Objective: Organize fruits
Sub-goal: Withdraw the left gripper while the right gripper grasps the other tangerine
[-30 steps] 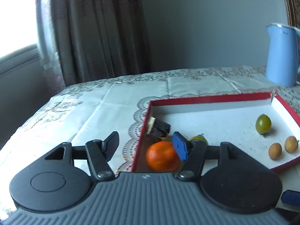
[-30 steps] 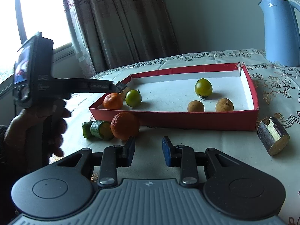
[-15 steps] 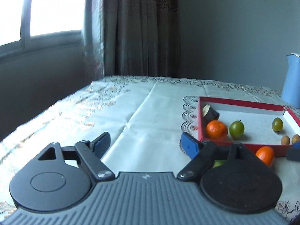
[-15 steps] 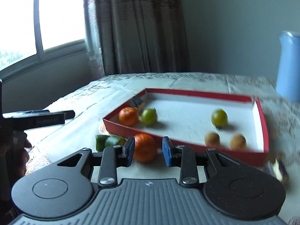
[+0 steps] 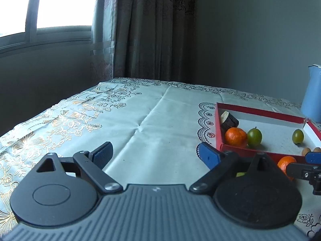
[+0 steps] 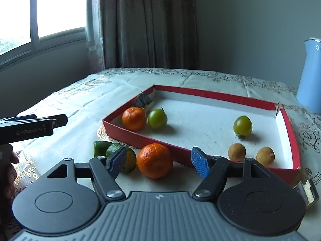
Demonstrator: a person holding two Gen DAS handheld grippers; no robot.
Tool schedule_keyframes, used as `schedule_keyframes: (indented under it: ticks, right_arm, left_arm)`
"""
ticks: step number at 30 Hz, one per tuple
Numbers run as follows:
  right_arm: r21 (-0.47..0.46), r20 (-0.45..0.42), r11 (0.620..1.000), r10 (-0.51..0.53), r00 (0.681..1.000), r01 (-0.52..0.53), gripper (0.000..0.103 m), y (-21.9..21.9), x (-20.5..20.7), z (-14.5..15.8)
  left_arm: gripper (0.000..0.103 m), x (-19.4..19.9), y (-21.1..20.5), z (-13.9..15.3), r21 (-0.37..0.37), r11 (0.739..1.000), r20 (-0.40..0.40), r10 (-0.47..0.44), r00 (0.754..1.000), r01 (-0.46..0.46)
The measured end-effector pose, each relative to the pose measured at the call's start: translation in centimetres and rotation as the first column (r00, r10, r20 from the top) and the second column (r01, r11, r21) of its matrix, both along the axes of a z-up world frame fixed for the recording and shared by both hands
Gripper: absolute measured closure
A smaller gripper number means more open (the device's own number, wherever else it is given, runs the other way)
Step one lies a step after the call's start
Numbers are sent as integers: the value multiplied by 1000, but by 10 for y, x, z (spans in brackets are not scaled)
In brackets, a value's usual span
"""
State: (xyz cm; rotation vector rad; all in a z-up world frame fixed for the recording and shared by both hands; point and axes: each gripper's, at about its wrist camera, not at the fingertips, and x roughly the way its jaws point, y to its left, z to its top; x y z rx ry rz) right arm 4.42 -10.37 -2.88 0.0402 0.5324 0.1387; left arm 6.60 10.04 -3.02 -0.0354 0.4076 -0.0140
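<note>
The right gripper has just been opening, its jaws spread around a dimpled loose mandarin just outside the red tray, not pressed. The left gripper is spread wide, empty. Inside the tray lie smooth fruits; cucumber pieces are left outside.

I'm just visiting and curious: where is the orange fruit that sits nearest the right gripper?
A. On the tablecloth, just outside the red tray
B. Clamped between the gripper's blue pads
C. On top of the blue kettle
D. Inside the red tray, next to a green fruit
A: the orange fruit lies on the tablecloth in front of the red tray, ahead of the open right gripper, whose pads do not touch it.
</note>
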Motion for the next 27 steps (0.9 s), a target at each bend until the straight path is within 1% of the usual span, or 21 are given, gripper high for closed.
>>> schedule_keyframes:
  ticks: [6,11,13,14,15,17,21,27]
  right_arm:
    - [29,-47,1000,8,999,-7,44,-1,11,-10]
    - [75,-78,997,13,997,-7,49,-5,19,-15]
    - [90,-89,996,19,996,-11,54,-6,22,-17]
    - [99,-88,995,30,996,-21,59,-6,23,-17]
    - [102,-88,994,38,995,-29,59,-5,23,-17]
    - [90,-84,996,35,996,-28,59,-4,23,-17]
    - [99,-72,995,31,997,-24,60,-5,20,-15]
    - [58,21,998,17,1000,-19,60,-3,1,3]
  left_arm:
    - [10,1,-1,-2,3,1000,-6,-6,1000,6]
    - [10,1,-2,-3,7,1000,-9,-11,1000,11]
    - [9,2,-1,-3,6,1000,-11,-12,1000,12]
    - [9,2,-1,-4,5,1000,-12,-11,1000,11]
    - [9,2,-1,-4,4,1000,-14,-10,1000,10]
    - [9,2,-1,-4,3,1000,-17,-9,1000,9]
    - [8,3,-1,-4,5,1000,-20,-5,1000,5]
    - [8,4,0,-5,7,1000,-26,4,1000,-3]
